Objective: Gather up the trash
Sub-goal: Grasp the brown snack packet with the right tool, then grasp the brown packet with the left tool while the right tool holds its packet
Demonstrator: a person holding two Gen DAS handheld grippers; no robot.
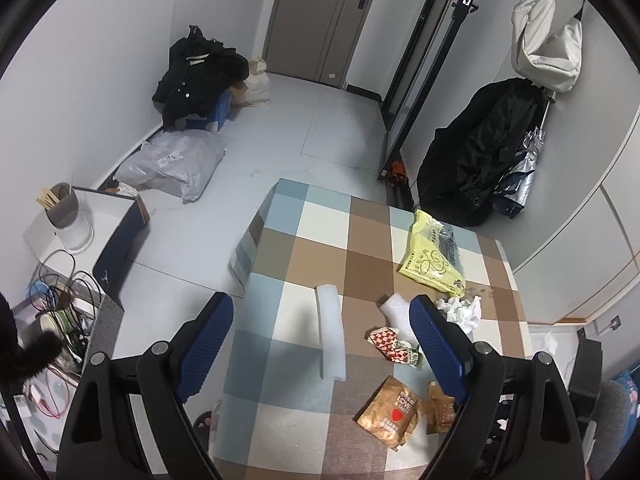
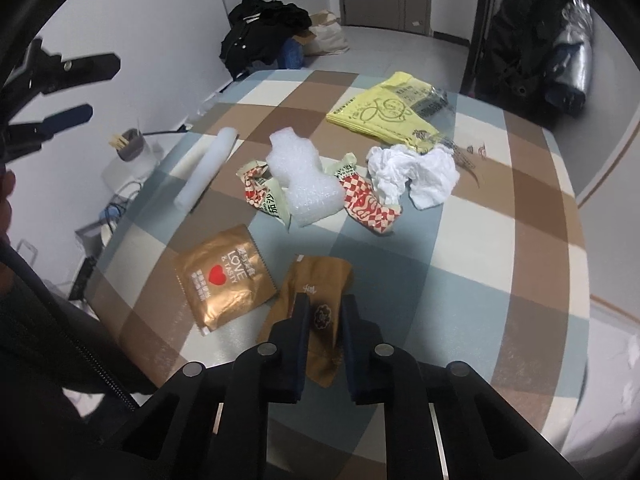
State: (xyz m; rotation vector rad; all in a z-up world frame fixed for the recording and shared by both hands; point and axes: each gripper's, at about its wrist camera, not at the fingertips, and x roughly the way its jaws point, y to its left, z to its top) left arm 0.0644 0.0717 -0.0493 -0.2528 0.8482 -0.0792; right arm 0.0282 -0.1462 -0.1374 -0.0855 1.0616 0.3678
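Note:
Trash lies on a checked tablecloth. A plain gold pouch lies between the fingers of my right gripper, whose jaws are narrowed around it. Beside it lies a gold "LOVE" packet. Further off are red-checked wrappers, bubble wrap, a white foam strip, crumpled white tissue and a yellow bag. My left gripper is open and empty, held high above the foam strip. It also shows in the right wrist view.
A side table at the left holds a cup with chopsticks and cables. Black clothes and a grey plastic bag lie on the floor. A black bag leans on the right wall.

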